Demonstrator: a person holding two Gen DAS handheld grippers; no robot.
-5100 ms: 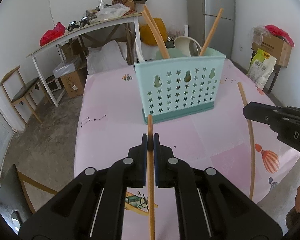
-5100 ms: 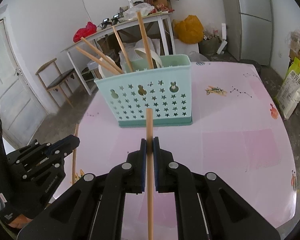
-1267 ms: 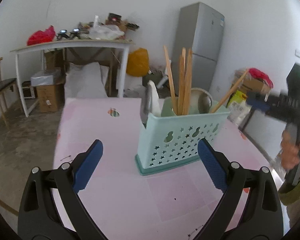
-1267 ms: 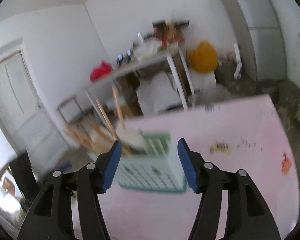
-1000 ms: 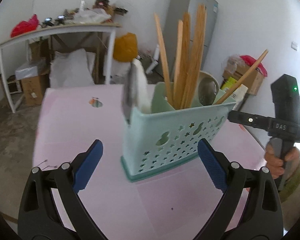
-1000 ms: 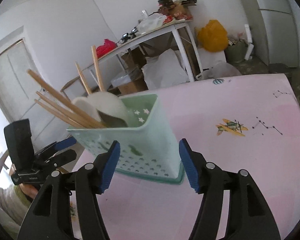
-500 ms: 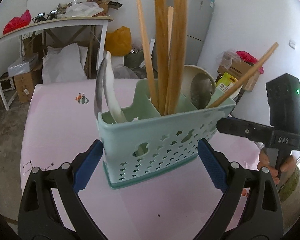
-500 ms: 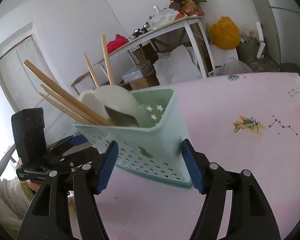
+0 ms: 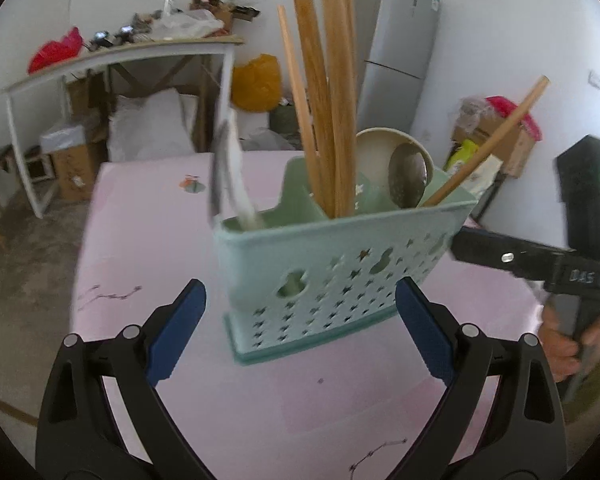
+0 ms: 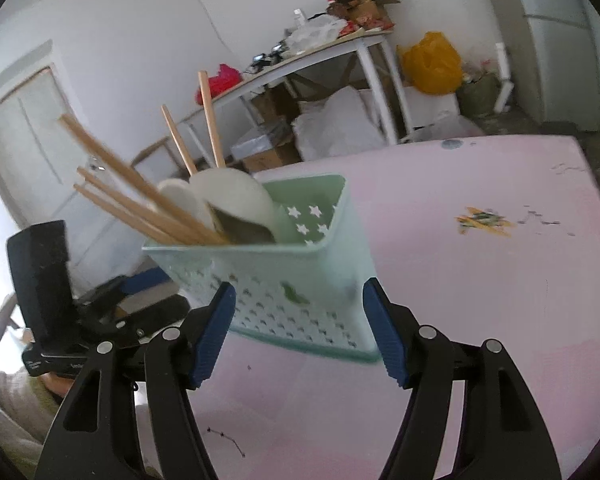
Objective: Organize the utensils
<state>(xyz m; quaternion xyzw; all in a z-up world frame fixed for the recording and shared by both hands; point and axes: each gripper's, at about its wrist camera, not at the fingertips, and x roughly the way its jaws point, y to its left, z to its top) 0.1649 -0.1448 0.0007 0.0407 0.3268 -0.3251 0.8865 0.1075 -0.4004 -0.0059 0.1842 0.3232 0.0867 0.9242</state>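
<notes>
Your left claw is standing wide open, its blue pads flanking the pale green perforated plastic utensil basket without pressing on it. Your right claw is also gaping wide at the basket's narrow end, blue pads just beside its walls; whether they are touching is unclear through the blur. The basket is standing upright on the pink patterned table. Long wooden chopsticks are rising from its middle compartment, one more is leaning out at the far end, and a metal spoon and a white ladle are sitting inside too.
</notes>
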